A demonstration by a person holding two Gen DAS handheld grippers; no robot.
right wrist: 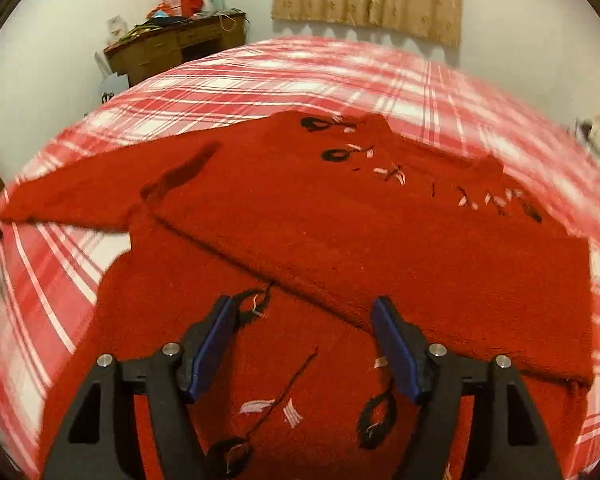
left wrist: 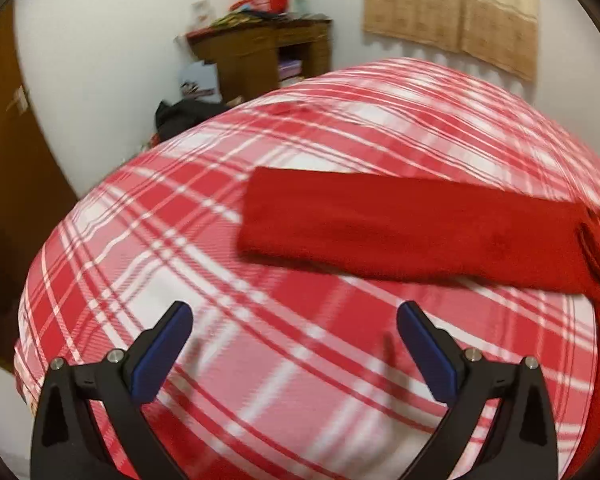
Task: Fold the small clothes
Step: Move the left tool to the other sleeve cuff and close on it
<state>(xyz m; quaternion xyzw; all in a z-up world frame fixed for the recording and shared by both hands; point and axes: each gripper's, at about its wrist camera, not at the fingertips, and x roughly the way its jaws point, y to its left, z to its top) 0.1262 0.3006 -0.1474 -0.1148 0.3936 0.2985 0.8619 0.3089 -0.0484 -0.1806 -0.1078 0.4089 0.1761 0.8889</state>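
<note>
the red sweater is lying flat on the red-and-white plaid bedspread, inside out by the look of the loose black and pink threads across it. one side is folded over the body, its folded edge running diagonally from upper left to lower right in the right wrist view. one sleeve is stretching out long and straight, its cuff end pointing left in the left wrist view and its long axis running across the bed.

the bedspread is covering the whole bed. beyond it a cluttered wooden desk is standing against a white wall, with a beige curtain hanging to its right.

the left gripper is hovering over bare bedspread just short of the sleeve, its jaws spread wide and holding nothing. the right gripper is hovering over the sweater's body near the fold edge, jaws likewise parted and empty.
</note>
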